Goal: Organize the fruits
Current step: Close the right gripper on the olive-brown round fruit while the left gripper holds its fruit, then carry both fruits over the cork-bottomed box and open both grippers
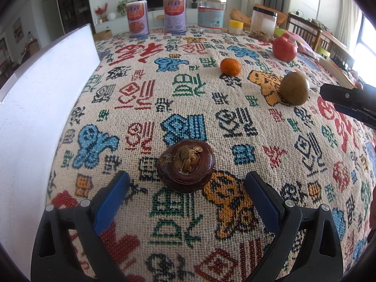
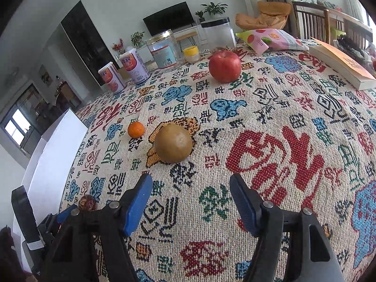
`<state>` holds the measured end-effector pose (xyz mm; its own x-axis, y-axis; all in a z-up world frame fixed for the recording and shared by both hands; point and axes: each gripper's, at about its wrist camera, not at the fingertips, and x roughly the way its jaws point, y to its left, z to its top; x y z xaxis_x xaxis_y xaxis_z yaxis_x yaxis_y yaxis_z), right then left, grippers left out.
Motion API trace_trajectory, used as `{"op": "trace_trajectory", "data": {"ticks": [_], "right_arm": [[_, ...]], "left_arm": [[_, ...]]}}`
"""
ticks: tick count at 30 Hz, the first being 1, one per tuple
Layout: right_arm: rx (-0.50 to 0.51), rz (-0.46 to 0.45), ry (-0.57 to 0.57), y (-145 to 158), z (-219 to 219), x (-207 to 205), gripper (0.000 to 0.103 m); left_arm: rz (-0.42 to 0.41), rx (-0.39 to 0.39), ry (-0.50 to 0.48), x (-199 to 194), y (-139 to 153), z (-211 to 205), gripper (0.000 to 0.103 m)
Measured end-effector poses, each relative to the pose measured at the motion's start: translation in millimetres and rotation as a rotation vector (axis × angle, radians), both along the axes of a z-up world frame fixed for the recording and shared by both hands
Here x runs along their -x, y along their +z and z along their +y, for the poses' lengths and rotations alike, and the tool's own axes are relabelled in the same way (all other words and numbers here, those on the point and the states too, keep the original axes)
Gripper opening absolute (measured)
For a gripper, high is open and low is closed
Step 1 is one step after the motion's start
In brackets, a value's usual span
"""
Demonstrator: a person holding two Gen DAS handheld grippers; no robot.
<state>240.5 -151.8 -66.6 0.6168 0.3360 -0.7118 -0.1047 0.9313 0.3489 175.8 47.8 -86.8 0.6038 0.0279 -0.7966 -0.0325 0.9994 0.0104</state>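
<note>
Hiding most of the water chestnut (image 2: 87, 202), the left gripper (image 1: 188, 183) and right gripper (image 2: 190, 185) hold their jaws spread, empty.

A patterned woven cloth (image 1: 188, 108) covers the desk. Two purple-and-orange cans (image 1: 137, 17), a gold-lidded glass jar (image 1: 211, 11) and a small yellow-lidded pot (image 1: 235, 27) stand along its far edge. An orange-covered book (image 2: 340, 63) lies at the right.

The coarse woven cloth table cover (image 1: 188, 98) is rough and matt, with patterned thread. The dark brown round fruit (image 1: 185, 165), lower centre of the left wrist view, has a glossy, wrinkled skin. The red apple (image 2: 224, 65) is smooth and shiny. The olive-brown round fruit (image 2: 173, 143) looks matt. The left gripper (image 1: 186, 185) has matt black plastic arms, textured blue pads and metal pins.
</note>
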Motion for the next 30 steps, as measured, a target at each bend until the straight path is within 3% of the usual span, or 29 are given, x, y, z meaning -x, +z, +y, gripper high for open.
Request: {"op": "trace_trajectory", "data": {"ticks": [3,5,7,8,13,16,18,20,23,25,26,28,30], "right_arm": [[0.088,0.004,0.065,1.5,31.7,-32.6,0.069],[0.120,0.054,0.088,-9.0,43.6,-52.4,0.068],[0.110,0.099,0.079,-19.1,42.8,-61.6,0.048],[0.090,0.100,0.072,-19.6,39.6,-61.2,0.048],[-0.064,0.137,0.100,-7.4,14.9,-27.4,0.048],[-0.081,0.145,0.128,9.0,2.8,4.1,0.048],[-0.092,0.145,0.132,14.0,-6.1,23.6,0.048],[-0.111,0.148,0.117,11.7,-14.5,38.9,0.048],[-0.157,0.165,0.075,-2.4,-21.2,50.6,0.048],[-0.198,0.183,0.053,-10.8,-22.4,55.4,0.048],[-0.210,0.185,0.047,-12.4,-22.2,57.5,0.048],[-0.208,0.175,0.045,-11.2,-19.2,61.8,0.048],[-0.190,0.167,0.047,-8.3,-16.7,65.3,0.048]], "left_arm": [[0.000,0.000,0.000,0.0,0.0,-0.1,0.099],[0.000,0.000,0.000,0.1,-0.1,-0.4,0.099],[0.000,0.000,0.000,0.2,-0.2,-0.6,0.099],[0.000,0.000,0.000,0.2,-0.2,-0.4,0.099],[0.001,0.042,-0.022,-0.6,1.3,4.7,0.099],[0.033,0.182,-0.100,-0.2,9.0,26.0,0.099],[0.038,0.266,-0.093,2.7,13.8,42.5,0.098],[0.010,0.264,-0.079,5.4,17.6,47.4,0.098],[0.005,0.196,-0.104,2.0,18.2,35.5,0.096],[0.002,0.162,-0.121,-1.6,16.3,25.4,0.079],[0.020,0.144,-0.135,-4.9,12.5,20.0,0.057],[-0.005,0.083,-0.146,-6.5,10.8,11.2,0.046],[-0.021,0.069,-0.140,-6.2,11.6,9.1,0.046]]}}
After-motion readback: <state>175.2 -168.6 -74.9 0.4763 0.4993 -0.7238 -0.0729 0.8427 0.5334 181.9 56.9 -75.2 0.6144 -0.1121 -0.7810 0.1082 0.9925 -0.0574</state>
